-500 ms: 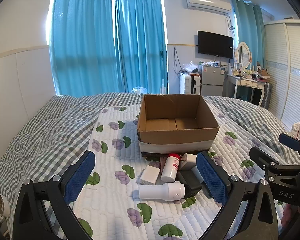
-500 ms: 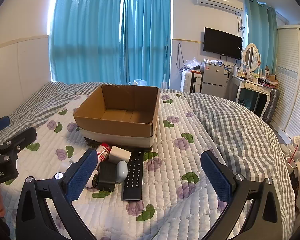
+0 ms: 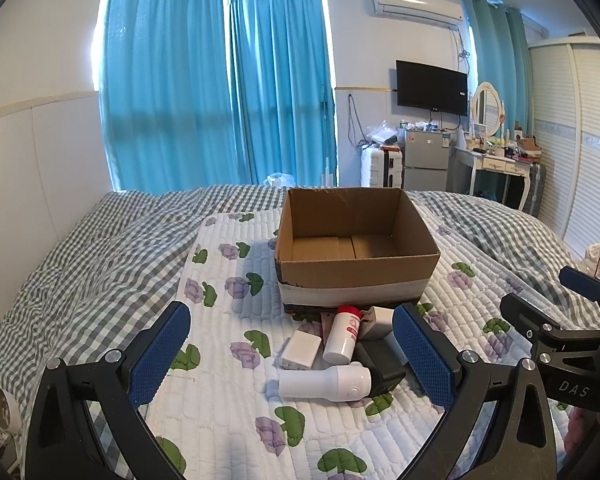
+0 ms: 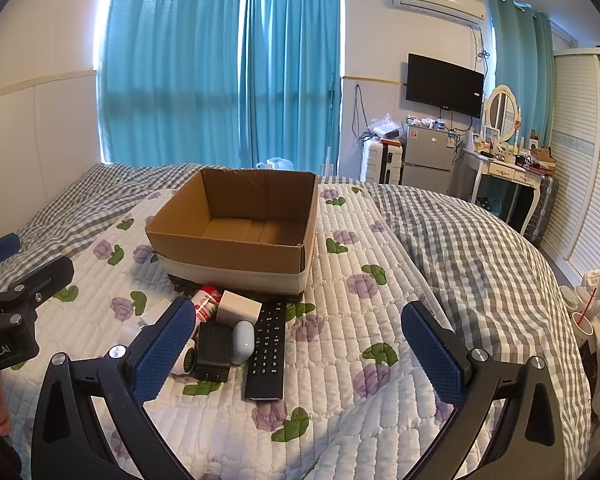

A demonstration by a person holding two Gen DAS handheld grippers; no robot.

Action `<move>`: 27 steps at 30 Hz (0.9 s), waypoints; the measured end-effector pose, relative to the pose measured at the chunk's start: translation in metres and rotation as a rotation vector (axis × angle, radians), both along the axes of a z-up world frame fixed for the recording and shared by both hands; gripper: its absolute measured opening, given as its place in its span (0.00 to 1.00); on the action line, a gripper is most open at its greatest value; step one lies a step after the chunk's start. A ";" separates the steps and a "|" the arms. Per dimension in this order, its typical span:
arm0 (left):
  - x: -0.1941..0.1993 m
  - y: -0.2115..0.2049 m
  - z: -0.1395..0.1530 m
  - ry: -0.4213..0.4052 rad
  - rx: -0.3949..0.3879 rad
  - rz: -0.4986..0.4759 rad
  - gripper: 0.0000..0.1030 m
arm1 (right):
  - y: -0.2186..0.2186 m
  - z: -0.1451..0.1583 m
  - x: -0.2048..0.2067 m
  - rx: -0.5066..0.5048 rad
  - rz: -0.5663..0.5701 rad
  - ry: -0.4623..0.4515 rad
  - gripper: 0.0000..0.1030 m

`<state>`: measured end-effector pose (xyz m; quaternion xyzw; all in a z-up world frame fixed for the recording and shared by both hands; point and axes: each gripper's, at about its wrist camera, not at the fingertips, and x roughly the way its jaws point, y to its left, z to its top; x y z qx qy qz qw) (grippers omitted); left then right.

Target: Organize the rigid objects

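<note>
Blue-padded, the left gripper point(image 3: 290, 354) is hovering level over the quilt point(image 3: 220, 420) with jaws spread wide and holding nothing, while the white handheld device point(image 3: 324, 385), red-capped bottle point(image 3: 342, 334), white block point(image 3: 300, 349) and black adapter point(image 3: 380, 366) are lying between its fingers just near of the cardboard box point(image 3: 358, 276). From the right wrist, the right gripper point(image 4: 296, 350) is likewise hanging open and unladen, with the black remote point(image 4: 267, 350), grey-blue case point(image 4: 243, 341) and white cube point(image 4: 239, 307) sitting near its left finger, in front of the box.

Quilted bed point(image 3: 220, 420) carries cardboard box point(image 3: 356, 276) and clutter.
</note>
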<state>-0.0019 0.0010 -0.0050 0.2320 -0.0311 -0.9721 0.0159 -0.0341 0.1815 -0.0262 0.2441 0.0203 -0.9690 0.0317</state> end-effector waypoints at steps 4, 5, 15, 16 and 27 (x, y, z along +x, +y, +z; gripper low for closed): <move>-0.001 0.000 0.000 -0.002 -0.002 0.000 1.00 | 0.000 0.000 0.000 0.000 0.001 -0.001 1.00; -0.001 0.001 0.000 -0.004 -0.003 0.000 1.00 | 0.000 0.000 0.000 0.000 0.000 -0.001 1.00; -0.002 0.001 0.001 -0.010 -0.002 0.001 1.00 | 0.002 -0.002 -0.001 0.000 -0.002 -0.007 1.00; -0.003 0.000 0.000 -0.011 -0.002 0.002 1.00 | 0.002 -0.002 -0.001 0.000 -0.001 -0.007 1.00; -0.003 -0.001 -0.003 -0.014 0.003 0.006 1.00 | 0.002 -0.004 -0.001 0.000 -0.003 -0.014 1.00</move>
